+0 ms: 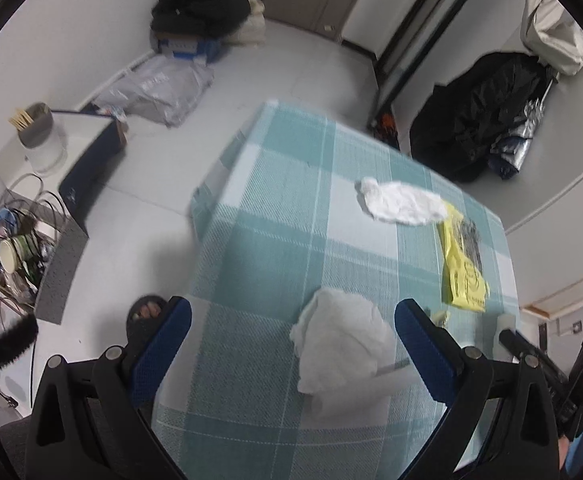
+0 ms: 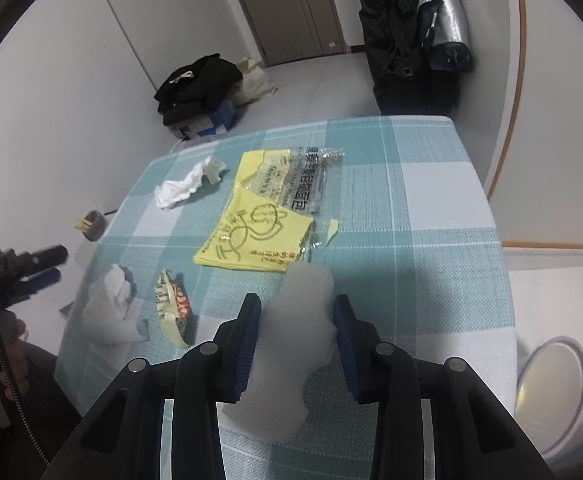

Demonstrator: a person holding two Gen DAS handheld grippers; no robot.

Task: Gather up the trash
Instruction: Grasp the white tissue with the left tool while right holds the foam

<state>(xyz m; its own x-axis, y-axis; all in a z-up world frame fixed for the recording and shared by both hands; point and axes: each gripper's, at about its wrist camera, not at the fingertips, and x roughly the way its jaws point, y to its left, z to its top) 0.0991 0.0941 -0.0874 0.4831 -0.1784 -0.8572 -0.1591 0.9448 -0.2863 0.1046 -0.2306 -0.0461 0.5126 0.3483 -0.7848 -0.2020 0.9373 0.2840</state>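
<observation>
Your right tongs [image 2: 295, 316] are clenched on a white foam scrap [image 2: 291, 344] above the desk [image 2: 431, 208], your left tongs [image 1: 291, 344] stand released over a crumpled tissue [image 1: 339, 344], and the yellow wrapper [image 2: 255, 232] remains uncollected.

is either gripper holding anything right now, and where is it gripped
The right gripper is shut on a white foam piece, its pads pinching the piece's sides near the middle. The left gripper is open around a crumpled white tissue, holding nothing.
</observation>
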